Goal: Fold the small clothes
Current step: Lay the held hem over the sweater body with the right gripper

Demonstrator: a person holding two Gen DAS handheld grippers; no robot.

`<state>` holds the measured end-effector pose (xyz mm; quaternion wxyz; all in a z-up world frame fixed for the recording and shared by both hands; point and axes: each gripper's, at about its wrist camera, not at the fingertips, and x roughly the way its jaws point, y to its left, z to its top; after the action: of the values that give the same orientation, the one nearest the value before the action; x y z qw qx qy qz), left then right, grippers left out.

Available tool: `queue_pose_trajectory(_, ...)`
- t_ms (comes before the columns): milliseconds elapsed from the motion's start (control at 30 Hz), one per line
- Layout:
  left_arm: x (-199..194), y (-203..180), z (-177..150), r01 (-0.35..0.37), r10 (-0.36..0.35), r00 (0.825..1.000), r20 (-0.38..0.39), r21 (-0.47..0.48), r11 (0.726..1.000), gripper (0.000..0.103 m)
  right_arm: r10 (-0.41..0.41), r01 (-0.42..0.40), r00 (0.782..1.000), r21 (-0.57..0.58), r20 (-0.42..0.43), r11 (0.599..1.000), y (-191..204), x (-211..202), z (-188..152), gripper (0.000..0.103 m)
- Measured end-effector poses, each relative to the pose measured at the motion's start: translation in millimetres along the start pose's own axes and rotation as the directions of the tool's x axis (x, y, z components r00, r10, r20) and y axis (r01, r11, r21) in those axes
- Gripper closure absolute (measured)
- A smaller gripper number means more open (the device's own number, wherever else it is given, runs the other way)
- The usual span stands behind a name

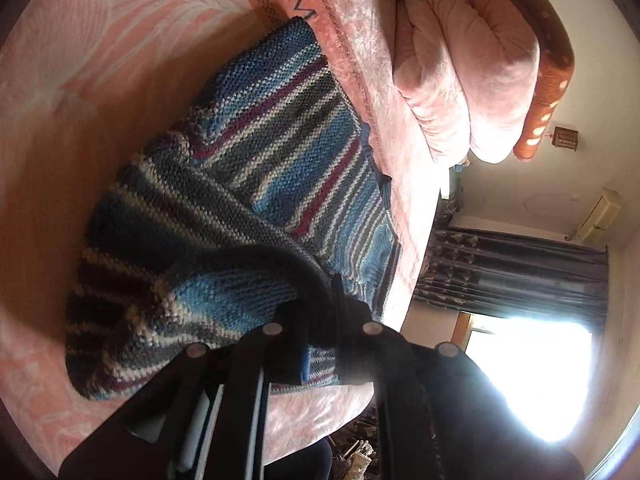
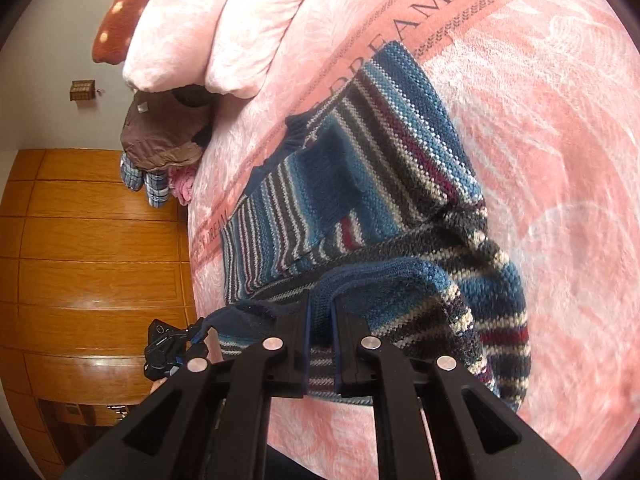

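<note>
Bed: a pink bedspread (image 2: 540,128) with a lettered band fills both views; folded pink quilts (image 1: 460,68) sit at about 1 o'clock in the left wrist view.
Sweater: the striped blue knit sweater (image 1: 280,152) lies on the bedspread at centre, far part flat, near edge lifted and draped toward 6 o'clock.
Right gripper (image 2: 322,334): pressed together on a ribbed blue fold of the sweater, cloth showing between the jaws.
Left gripper (image 1: 320,334): at 6 o'clock, pinching a dark edge of the same sweater; blur hides the exact bite.
Risk: judged from the thin bites, the bulky knit could slip out mid-fold.
Risk cause: uneven pull between the two grips would likely skew the crease or drag the flat part across the bedspread.
</note>
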<state>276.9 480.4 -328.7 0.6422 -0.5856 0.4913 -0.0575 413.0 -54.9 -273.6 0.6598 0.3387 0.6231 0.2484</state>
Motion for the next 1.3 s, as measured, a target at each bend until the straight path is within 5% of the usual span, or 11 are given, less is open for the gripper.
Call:
queue_pose_trajectory(167,31,8,30,-0.062,0.062,0.998,-0.026,0.006,0.998,0.095,-0.036,0.037,0.999,0.013,-0.033,0.999,-14,31,31,0.094)
queue_pose_trajectory(233,36,9,37,-0.074,0.074,0.997,-0.031,0.025,0.997,0.093,-0.038,0.039,0.998,0.012,-0.047,0.999,-18,39,40,0.085)
queue_pose_trajectory(433,10,-13,35,-0.050,0.049,0.999,0.012,0.178,0.983,0.074,0.037,-0.039,0.999,-0.041,-0.034,0.998,-7,25,52,0.070)
queue_pose_trajectory(567,-7,-37,33,-0.127,0.116,0.992,0.053,0.352,0.927,0.070,0.022,-0.026,0.999,-0.176,-0.024,0.984,20,12,50,0.069)
queue_pose_trajectory(833,38,-43,47,-0.239,0.295,0.955,-0.020,0.541,0.807,0.070,-0.255,0.215,0.966,-0.435,-0.034,0.874,34,55,51,0.069)
queue_pose_trajectory(1033,45,-38,53,-0.213,0.294,0.954,-0.054,0.567,0.796,0.062,-0.352,0.264,0.934,-0.544,-0.062,0.796,22,72,47,0.064)
queue_pose_trajectory(1133,42,-47,51,-0.280,0.353,0.936,0.005,0.620,0.733,0.053,-0.362,0.270,0.931,-0.567,-0.054,0.779,20,73,47,0.063)
queue_pose_trajectory(1233,40,-47,55,-0.253,0.335,0.942,-0.013,0.627,0.737,0.045,-0.355,0.263,0.933,-0.572,-0.053,0.777,16,72,48,0.063)
queue_pose_trajectory(1300,47,-47,53,-0.280,0.380,0.925,-0.010,0.659,0.699,0.045,-0.365,0.269,0.930,-0.580,-0.052,0.769,14,73,49,0.063)
